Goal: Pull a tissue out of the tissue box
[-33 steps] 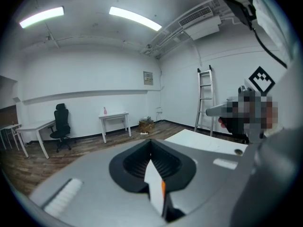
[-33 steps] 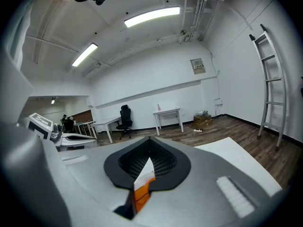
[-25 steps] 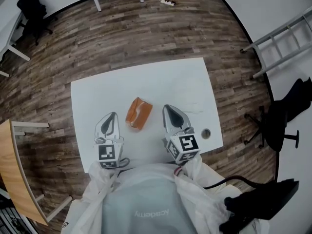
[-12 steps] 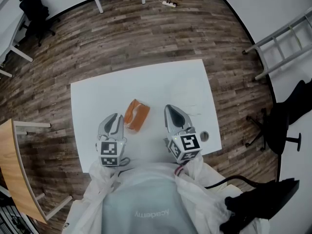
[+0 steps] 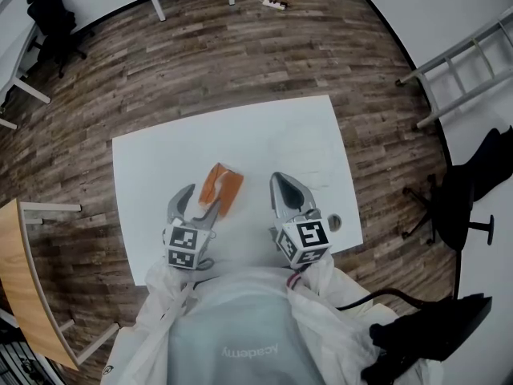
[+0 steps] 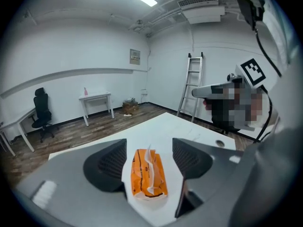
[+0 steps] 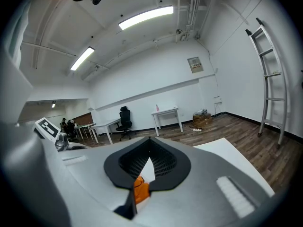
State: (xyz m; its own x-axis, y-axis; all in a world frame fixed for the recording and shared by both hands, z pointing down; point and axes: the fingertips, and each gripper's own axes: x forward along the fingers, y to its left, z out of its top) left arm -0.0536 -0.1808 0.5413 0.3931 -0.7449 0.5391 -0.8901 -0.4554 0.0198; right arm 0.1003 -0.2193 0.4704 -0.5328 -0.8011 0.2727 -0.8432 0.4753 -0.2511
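Observation:
An orange tissue pack (image 5: 221, 188) lies on the white table (image 5: 152, 159), and a white tissue (image 6: 151, 161) sticks up from its slot. My left gripper (image 5: 195, 204) is just behind the pack's near end. Its jaws have just been opening and now stand wide apart. In the left gripper view the tissue pack (image 6: 147, 179) shows in the gap of the left gripper (image 6: 149, 149), and neither pad presses on it. To the right of the pack, my right gripper (image 5: 280, 183) is shut with nothing in it. In its own view, the right gripper (image 7: 150, 142) has a sliver of the tissue pack (image 7: 140, 189) below its tips.
A round cable hole (image 5: 336, 223) is in the table near its right front corner. A ladder (image 5: 457, 66) and a black office chair (image 5: 463, 195) stand to the right. A wooden desk (image 5: 22, 283) is at the left, and another chair (image 5: 50, 13) is far back left.
My left gripper has opened from shut and moved forward and down toward the near end of the tissue pack. The right gripper has stayed in place.

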